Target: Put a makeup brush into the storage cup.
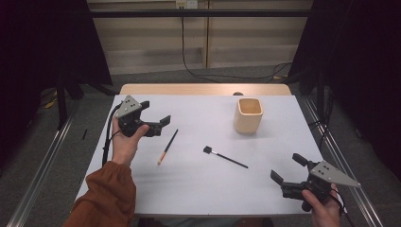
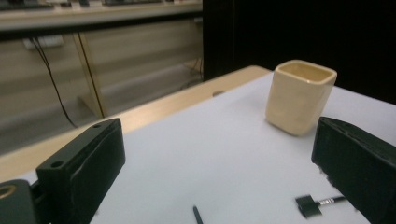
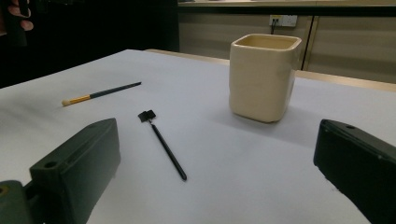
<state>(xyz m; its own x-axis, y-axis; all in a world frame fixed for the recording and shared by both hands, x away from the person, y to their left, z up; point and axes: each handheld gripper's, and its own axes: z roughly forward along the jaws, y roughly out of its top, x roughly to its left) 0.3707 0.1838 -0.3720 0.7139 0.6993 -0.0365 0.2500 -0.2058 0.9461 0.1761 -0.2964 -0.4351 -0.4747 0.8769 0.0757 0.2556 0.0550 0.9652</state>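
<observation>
Both my grippers gape, holding nothing: left gripper near the table's left edge, right gripper at its near-right corner. Thin black flat-headed brush and gold-banded dark brush lie mid-table; a flat grab could skid them or knock the cream square ceramic cup.

A cream cup stands at upper right of centre on the white worktop. One brush is black with a gold band and pale tip; the other brush is all black. Both tools are black with grey plates, and the sleeve is rust orange.
</observation>
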